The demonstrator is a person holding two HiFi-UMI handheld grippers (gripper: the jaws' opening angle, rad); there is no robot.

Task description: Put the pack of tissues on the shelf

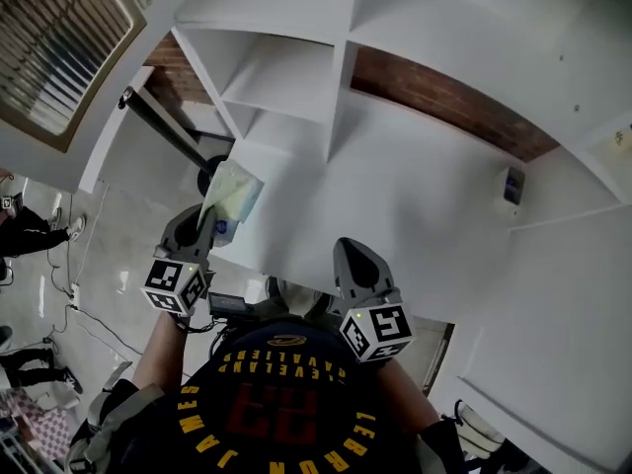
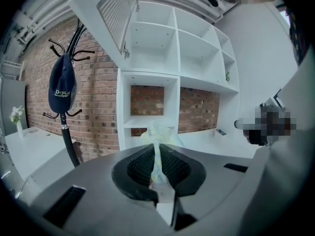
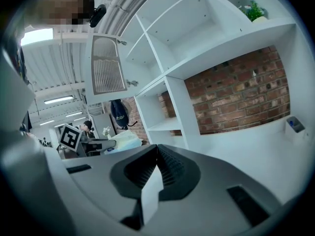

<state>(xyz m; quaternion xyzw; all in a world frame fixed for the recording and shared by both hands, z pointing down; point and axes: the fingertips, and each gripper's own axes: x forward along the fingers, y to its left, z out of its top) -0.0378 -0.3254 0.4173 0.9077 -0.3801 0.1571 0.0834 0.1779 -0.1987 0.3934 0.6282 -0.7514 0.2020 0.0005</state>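
Note:
The pale green and white pack of tissues (image 1: pixel 231 192) is pinched by its edge in my left gripper (image 1: pixel 204 223), which is shut on it. In the left gripper view the pack (image 2: pixel 158 146) stands up between the jaws, in front of the white shelf unit (image 2: pixel 150 90). The pack hangs over the left end of the wide white shelf board (image 1: pixel 415 205), near the unit's lower compartments. My right gripper (image 1: pixel 357 263) hovers over the board's near edge, shut, with nothing between its jaws. The right gripper view shows the pack (image 3: pixel 125 140) off to the left.
A coat stand (image 2: pixel 66 127) with a dark cap (image 2: pixel 62 85) stands left of the shelf unit against a brick wall. A small box (image 1: pixel 513 185) sits at the back right of the board. A plant (image 3: pixel 254 10) stands on an upper shelf. People are on the floor at left.

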